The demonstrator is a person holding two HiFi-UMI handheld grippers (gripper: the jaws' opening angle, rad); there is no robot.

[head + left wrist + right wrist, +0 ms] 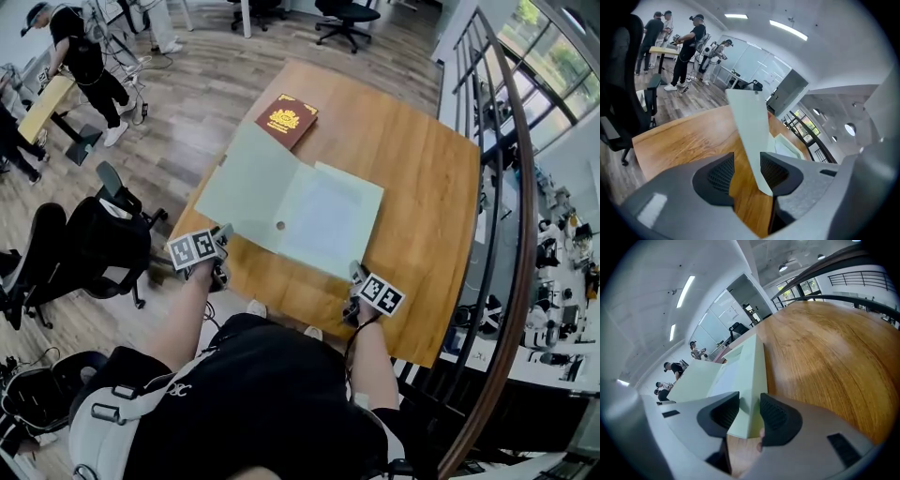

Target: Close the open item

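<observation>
A pale green folder (281, 202) lies open on the wooden table (412, 159), its left cover (246, 178) spread toward the table's left edge. My left gripper (223, 236) is at the cover's near left corner. In the left gripper view the cover (750, 126) runs edge-on between the jaws of my left gripper (746, 171). It lies against the right pad with a gap at the left pad, so the gripper is open. My right gripper (356, 275) is at the near right corner. There the folder's thicker right half (740, 376) fills the jaws of my right gripper (749, 411), which is shut on it.
A red booklet (287, 120) lies closed at the table's far side, just beyond the folder. Black office chairs (103, 239) stand left of the table. A curved railing (511, 187) runs along the right. People (80, 56) work at a bench far left.
</observation>
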